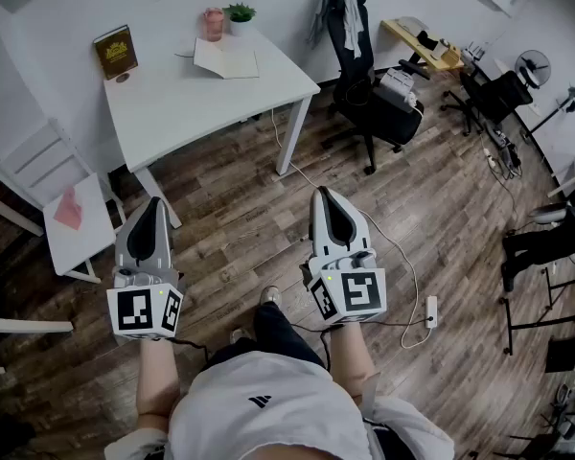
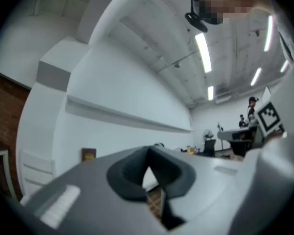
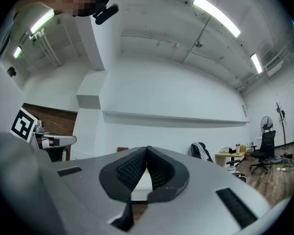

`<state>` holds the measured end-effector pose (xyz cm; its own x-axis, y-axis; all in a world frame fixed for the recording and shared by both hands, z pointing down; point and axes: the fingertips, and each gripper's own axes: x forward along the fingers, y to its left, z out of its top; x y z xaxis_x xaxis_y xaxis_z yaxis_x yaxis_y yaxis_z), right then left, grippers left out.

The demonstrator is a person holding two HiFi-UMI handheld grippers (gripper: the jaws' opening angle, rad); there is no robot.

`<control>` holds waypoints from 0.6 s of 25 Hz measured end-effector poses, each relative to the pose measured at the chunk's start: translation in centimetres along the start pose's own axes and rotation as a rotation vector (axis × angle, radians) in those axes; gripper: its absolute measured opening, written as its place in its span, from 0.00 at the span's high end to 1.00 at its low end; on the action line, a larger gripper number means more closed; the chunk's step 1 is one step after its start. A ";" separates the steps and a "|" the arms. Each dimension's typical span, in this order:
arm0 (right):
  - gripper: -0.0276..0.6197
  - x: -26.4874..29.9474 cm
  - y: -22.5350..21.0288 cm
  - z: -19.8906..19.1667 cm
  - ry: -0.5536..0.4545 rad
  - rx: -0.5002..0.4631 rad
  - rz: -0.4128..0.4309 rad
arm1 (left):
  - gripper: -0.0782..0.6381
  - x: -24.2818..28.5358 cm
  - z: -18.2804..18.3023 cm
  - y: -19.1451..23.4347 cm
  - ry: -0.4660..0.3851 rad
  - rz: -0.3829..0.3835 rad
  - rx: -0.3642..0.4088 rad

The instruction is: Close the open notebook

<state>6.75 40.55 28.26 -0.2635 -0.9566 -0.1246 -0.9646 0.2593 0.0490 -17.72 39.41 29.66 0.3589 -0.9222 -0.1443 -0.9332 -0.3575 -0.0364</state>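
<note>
Notebook [image 1: 226,61]: open, pages up, flat on the far side of the white desk [image 1: 163,103], close to the wall. Just behind it, a pink jar [image 1: 214,24] and a small potted plant [image 1: 240,14], side by side. Toward the desk's left corner, a brown book [image 1: 115,52] standing upright with its cover facing out, well apart from the notebook. Well short of the desk, over the wooden floor [image 1: 441,209], the left claw [image 1: 152,202]: pressed together, tips meeting, nothing pinched, roughly level and aimed toward the desk. Beside it, the right claw [image 1: 327,193]: likewise pressed together and pinching nothing, below the desk's near right leg in the head view and apart from it. At the rear of each claw, a cube with square markers, right at the forearms of the person [image 1: 259,401], seen from above in a white top and dark trousers. Left of the desk, a white chair [image 1: 77,242] with something pink [image 1: 68,209] lying on its seat. Right of the desk, a black office chair [image 1: 369,99] with a grey garment [image 1: 337,8] draped over its back. Farther right, a cluttered yellow desk [image 1: 414,38] and a standing fan [image 1: 533,67]. On the floor near the right claw, a white power strip [image 1: 430,311] with its cable trailing back toward the white desk.
</note>
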 end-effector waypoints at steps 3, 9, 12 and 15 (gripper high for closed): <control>0.97 0.0 0.1 0.1 -0.003 0.000 0.001 | 0.88 0.0 0.0 0.0 0.000 -0.002 -0.001; 0.97 0.7 -0.2 0.0 -0.002 0.003 0.008 | 0.88 0.8 -0.1 0.1 -0.001 -0.002 -0.005; 0.97 1.5 -0.8 -0.1 0.003 0.006 0.014 | 0.88 1.9 -0.1 0.1 -0.004 -0.001 -0.008; 0.97 2.9 -1.7 0.0 -0.005 0.018 0.013 | 0.88 3.4 -0.1 0.1 -0.009 0.001 -0.008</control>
<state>7.60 37.35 27.87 -0.2758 -0.9525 -0.1290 -0.9612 0.2739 0.0329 -16.65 36.24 29.27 0.3581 -0.9210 -0.1532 -0.9332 -0.3582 -0.0280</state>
